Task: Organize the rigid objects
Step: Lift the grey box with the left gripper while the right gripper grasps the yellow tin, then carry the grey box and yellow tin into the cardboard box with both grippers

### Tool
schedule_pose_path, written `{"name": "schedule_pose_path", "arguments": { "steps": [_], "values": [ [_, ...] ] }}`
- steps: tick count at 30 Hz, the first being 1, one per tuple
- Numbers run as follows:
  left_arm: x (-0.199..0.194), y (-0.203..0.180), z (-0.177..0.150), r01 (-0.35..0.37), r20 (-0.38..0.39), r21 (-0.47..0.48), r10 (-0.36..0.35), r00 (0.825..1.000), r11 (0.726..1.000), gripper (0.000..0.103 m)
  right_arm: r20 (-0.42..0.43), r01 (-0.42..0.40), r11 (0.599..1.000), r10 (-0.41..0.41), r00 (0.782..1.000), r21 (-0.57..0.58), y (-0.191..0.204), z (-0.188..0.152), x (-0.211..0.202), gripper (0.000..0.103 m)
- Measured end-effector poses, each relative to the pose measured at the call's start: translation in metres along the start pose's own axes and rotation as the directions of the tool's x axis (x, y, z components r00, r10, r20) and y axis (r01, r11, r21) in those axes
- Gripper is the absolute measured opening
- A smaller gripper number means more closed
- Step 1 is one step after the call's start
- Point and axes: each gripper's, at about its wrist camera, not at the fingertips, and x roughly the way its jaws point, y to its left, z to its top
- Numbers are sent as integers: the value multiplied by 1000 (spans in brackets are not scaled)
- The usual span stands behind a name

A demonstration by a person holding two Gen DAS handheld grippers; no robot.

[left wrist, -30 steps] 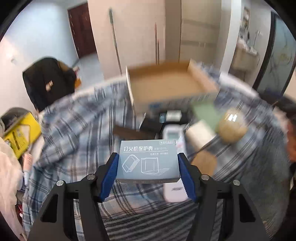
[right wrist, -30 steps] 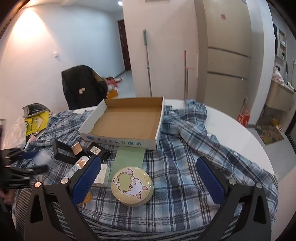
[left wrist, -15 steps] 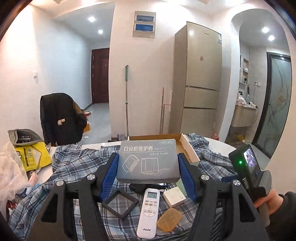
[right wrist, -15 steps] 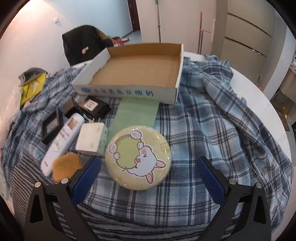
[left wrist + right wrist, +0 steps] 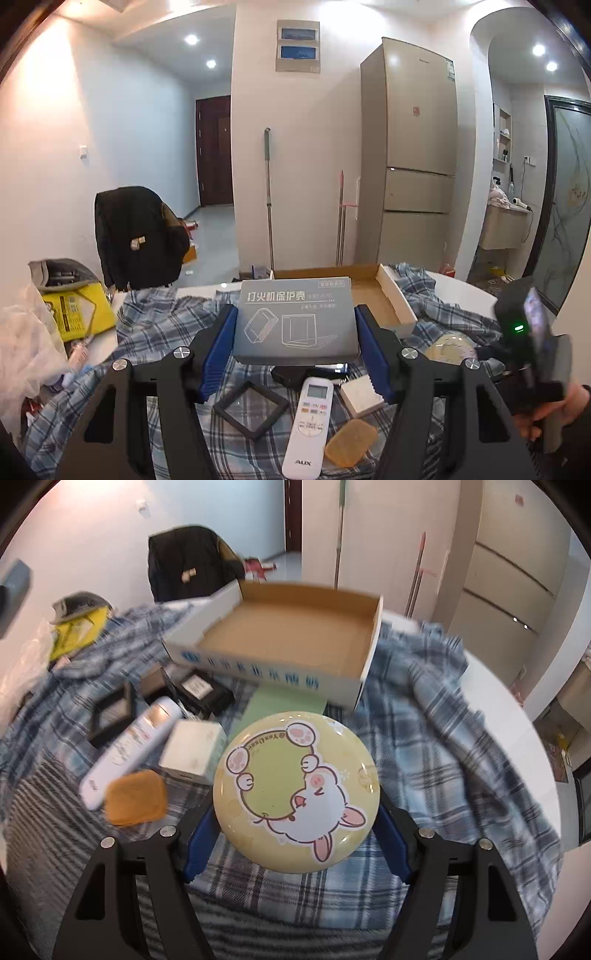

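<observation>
My left gripper [image 5: 294, 311] is shut on a flat grey box [image 5: 295, 325] with Chinese print and holds it in the air, level, in front of the open cardboard tray [image 5: 373, 295]. In the right wrist view, the round yellow tin [image 5: 295, 786] with a cartoon rabbit lies on the plaid cloth just before the tray [image 5: 295, 642]. My right gripper [image 5: 296, 814] straddles the tin. Its jaws are closing with the tin between them, the blue pads [image 5: 199, 843] close beside its rim. I cannot make out any press on the tin.
Left of the tin lie a white remote [image 5: 129, 749], a small white box [image 5: 194, 751], an orange pad [image 5: 135, 797], a black frame [image 5: 110, 710] and a black box [image 5: 203, 694]. A green card [image 5: 284, 710] lies under the tray's front. A jacket-draped chair [image 5: 136, 236] stands behind.
The left gripper lifted the grey box and tilted up from the table to face the room. The right gripper sank over the round tin and its jaws narrowed around it.
</observation>
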Motion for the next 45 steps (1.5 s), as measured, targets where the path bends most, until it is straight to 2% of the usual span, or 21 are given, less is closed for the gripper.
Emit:
{"name": "schedule_pose_path", "arguments": {
  "steps": [4, 6, 9, 12, 14, 17, 20, 21, 24, 27, 30, 33, 36, 40, 43, 44, 45],
  "values": [
    [-10, -6, 17, 32, 38, 41, -33, 999, 999, 66, 86, -34, 999, 32, 996, 30, -7, 16, -42, 74],
    [-24, -8, 33, 39, 102, 50, -44, 994, 998, 66, 158, -44, 998, 38, 987, 34, -3, 32, -61, 74],
    [-36, -9, 60, 42, 165, 32, -47, 985, 999, 66, 304, -19, 998, 1, 953, 55, -1, 59, -100, 74],
    [-34, -15, 89, -7, 195, 17, 3, 981, 1000, 66, 429, 38, 998, -54, 902, 45, 8, 87, -135, 74],
    [-27, -17, 109, -23, 203, -30, 29, 979, 999, 66, 456, 37, 999, -49, 889, 36, 16, 106, -145, 74],
    [-14, -14, 130, 7, 277, -72, 13, 961, 997, 66, 482, -20, 999, -6, 876, 50, 24, 131, -149, 74],
    [12, 1, 133, 21, 299, -134, 20, 954, 991, 66, 508, 19, 993, -75, 858, 115, 24, 148, -139, 74],
    [22, 8, 129, 44, 292, -153, 3, 956, 987, 66, 502, 28, 991, -92, 860, 133, 22, 152, -132, 74],
    [64, 23, 108, 84, 208, -161, -49, 977, 983, 66, 465, 7, 985, -88, 881, 173, 10, 157, -100, 74],
    [110, 30, 87, 52, 81, -135, -41, 996, 989, 66, 425, 16, 983, -94, 900, 184, -1, 153, -63, 74],
    [152, 33, 72, 55, -28, -135, -59, 998, 989, 66, 357, 81, 980, -142, 923, 182, -6, 151, -23, 74],
    [194, 35, 53, 94, -142, -154, -116, 983, 984, 66, 273, 100, 978, -149, 950, 184, -11, 150, 12, 74],
    [223, 24, 37, 93, -209, -108, -114, 971, 990, 66, 184, 82, 980, -116, 976, 182, -14, 147, 40, 74],
    [253, 20, 15, 71, -323, -100, -100, 941, 992, 66, 115, 100, 977, -123, 986, 187, -20, 141, 67, 74],
    [268, 15, 0, 42, -412, -78, -70, 909, 996, 66, 66, 139, 975, -152, 986, 172, -22, 133, 83, 74],
    [276, 15, -5, 26, -464, -79, -60, 884, 997, 66, 43, 140, 976, -149, 988, 169, -27, 132, 89, 74],
    [281, 15, -10, 19, -490, -85, -58, 870, 996, 66, 22, 136, 976, -142, 990, 170, -27, 131, 94, 74]
  ]
}}
